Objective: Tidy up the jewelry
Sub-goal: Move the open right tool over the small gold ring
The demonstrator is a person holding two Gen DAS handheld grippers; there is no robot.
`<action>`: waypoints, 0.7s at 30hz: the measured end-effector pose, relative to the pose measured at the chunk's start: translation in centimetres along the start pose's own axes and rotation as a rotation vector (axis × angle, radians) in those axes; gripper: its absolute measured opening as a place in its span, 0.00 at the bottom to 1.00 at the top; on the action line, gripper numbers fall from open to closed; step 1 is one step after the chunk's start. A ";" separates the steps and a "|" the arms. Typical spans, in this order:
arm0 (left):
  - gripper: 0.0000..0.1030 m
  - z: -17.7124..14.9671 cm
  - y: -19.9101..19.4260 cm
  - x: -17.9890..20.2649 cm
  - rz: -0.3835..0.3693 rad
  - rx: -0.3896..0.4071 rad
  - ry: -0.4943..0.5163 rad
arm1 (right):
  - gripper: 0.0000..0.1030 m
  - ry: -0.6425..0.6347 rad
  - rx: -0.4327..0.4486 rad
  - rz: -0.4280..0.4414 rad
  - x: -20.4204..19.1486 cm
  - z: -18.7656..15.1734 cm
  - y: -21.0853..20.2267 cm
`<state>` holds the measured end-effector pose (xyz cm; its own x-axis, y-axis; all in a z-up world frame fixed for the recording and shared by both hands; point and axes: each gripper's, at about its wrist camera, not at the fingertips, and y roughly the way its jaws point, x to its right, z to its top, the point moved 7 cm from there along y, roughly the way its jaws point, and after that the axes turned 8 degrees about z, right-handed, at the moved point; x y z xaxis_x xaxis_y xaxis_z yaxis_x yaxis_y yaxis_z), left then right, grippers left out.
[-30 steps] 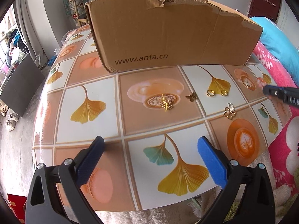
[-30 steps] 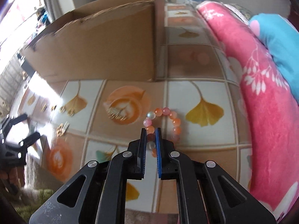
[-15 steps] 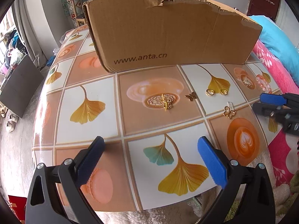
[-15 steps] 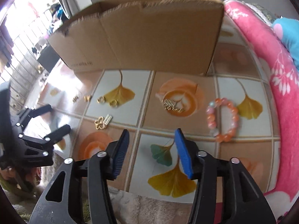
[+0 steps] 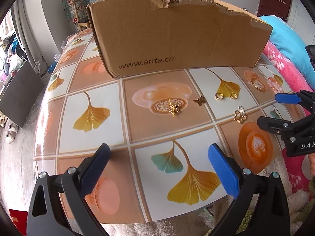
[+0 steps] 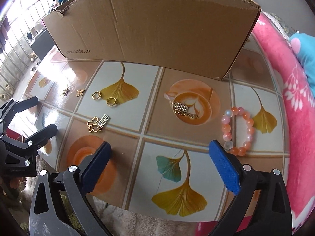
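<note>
1. The right gripper (image 6: pixel 158 163) is held above the near edge of the tabletop (image 6: pixel 196 133); its blue fingers (image 6: pixel 223 167) are spread wide, having just been opening, and nothing is seen between them.
2. The beaded bracelet (image 6: pixel 237 130), of pink and orange beads, is laid flat on the tabletop just ahead of the right-hand finger and slightly outside it, free of any contact.
3. A gold chain piece (image 6: pixel 183 109) is seen farther ahead, between the lines of the two fingers, on the printed coffee cup.
4. A gold butterfly charm (image 6: pixel 93 125) with a small studded bar touching it is found ahead of the left-hand finger; two gold rings (image 6: pixel 104 98) lie beyond, and two smaller gold pieces (image 6: pixel 72 92) farther to the left.
5. The cardboard box (image 6: pixel 153 29) is stood across the tabletop behind all the jewelry.
6. The left gripper (image 5: pixel 159 167) is held over the near edge with its fingers (image 5: pixel 223 172) spread apart and empty; a gold pin-like piece (image 5: pixel 174 109) lies well ahead, between their lines, and the rings are seen ahead to the right.
7. In the left wrist view the right gripper is seen at the right edge, with the bracelet beyond it.
</note>
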<state>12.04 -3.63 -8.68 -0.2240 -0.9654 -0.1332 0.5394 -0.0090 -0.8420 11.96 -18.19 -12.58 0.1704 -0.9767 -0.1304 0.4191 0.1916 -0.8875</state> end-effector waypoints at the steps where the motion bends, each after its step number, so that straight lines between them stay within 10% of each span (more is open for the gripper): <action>1: 0.95 0.0 0.0 0.0 -0.002 0.003 0.002 | 0.92 -0.004 -0.006 0.001 -0.1 0.2 -0.2; 12: 0.96 0.1 0.0 0.1 0.005 0.002 0.000 | 0.92 -0.006 -0.026 0.015 0.9 0.1 -1.1; 21: 0.96 0.0 0.0 0.0 -0.008 0.024 0.016 | 0.86 0.062 0.130 0.093 2.4 1.8 -5.0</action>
<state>12.05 -3.67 -8.65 -0.2416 -0.9610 -0.1348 0.5564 -0.0234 -0.8306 11.86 -21.36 -7.69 0.1603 -0.9574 -0.2404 0.5167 0.2889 -0.8059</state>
